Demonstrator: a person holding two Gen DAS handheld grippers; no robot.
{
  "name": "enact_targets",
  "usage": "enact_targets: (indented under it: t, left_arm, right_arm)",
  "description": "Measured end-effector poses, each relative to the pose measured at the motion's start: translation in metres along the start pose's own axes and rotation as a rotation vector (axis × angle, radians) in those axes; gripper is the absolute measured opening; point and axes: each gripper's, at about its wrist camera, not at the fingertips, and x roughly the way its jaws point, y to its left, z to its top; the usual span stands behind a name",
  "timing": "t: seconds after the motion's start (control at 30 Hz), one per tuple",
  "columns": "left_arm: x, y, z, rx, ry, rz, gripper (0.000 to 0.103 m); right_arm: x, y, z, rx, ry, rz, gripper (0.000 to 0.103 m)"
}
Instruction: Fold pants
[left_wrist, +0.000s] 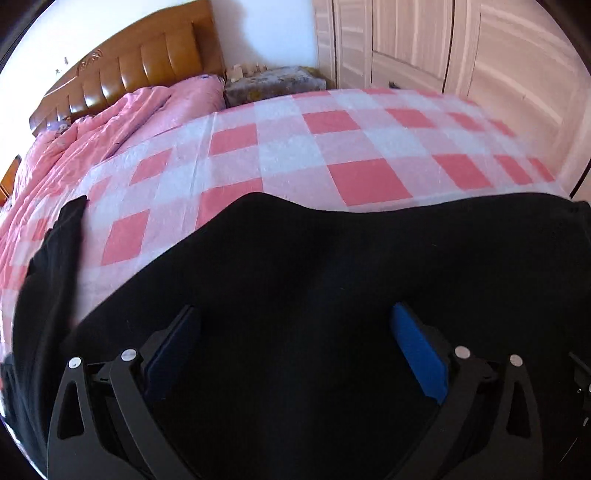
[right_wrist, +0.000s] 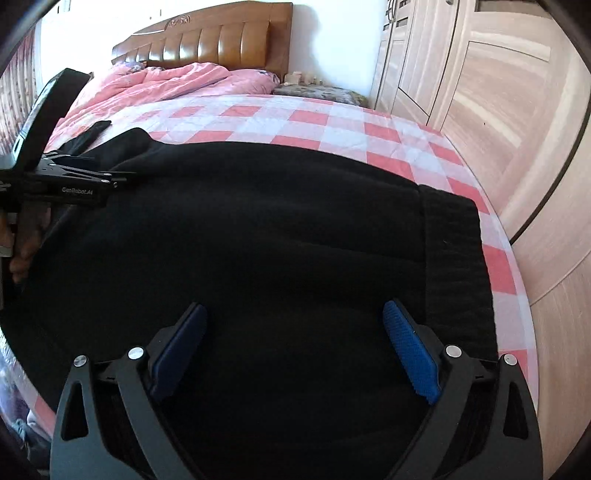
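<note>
Pants (right_wrist: 258, 236), black and thick, lie spread flat across the near part of a bed covered by a pink-and-white checked sheet (left_wrist: 332, 147). In the right wrist view a ribbed band (right_wrist: 454, 266) forms their right end, close to the bed's right edge, while at the far left a narrow black strip of cloth (right_wrist: 92, 133) reaches out toward the crumpled pink quilt (right_wrist: 159, 81).

At the left of that same view a person's hand (right_wrist: 26, 243) holds the left gripper (left_wrist: 293, 332) by its handle, low over the left part of the pants. Its own camera shows the jaws spread wide, blue pads (left_wrist: 417, 350) well apart, with black cloth lying beneath and nothing clamped between them.

Further right, the right gripper (right_wrist: 293, 325) hovers over the pants near the ribbed band, its jaws likewise wide and empty, the ridged blue pads (right_wrist: 410, 350) clear of the fabric.

Behind the bed stands a brown wooden headboard (right_wrist: 221, 40), a small cluttered nightstand (right_wrist: 321, 92) beside it, and pale wardrobe doors (right_wrist: 480, 92) fill the right side.
</note>
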Motion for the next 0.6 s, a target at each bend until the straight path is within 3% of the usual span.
enact_targets:
  t: [0.27, 0.6]
  left_arm:
    - [-0.012, -0.036, -0.001, 0.067, -0.059, 0.13, 0.102]
    - [-0.018, -0.081, -0.003, 0.088, -0.062, 0.016, 0.102]
  right_arm:
    - [-0.016, -0.008, -0.018, 0.025, 0.012, -0.031, 0.092]
    - [-0.041, -0.036, -0.048, 0.11, 0.034, -0.094, 0.092]
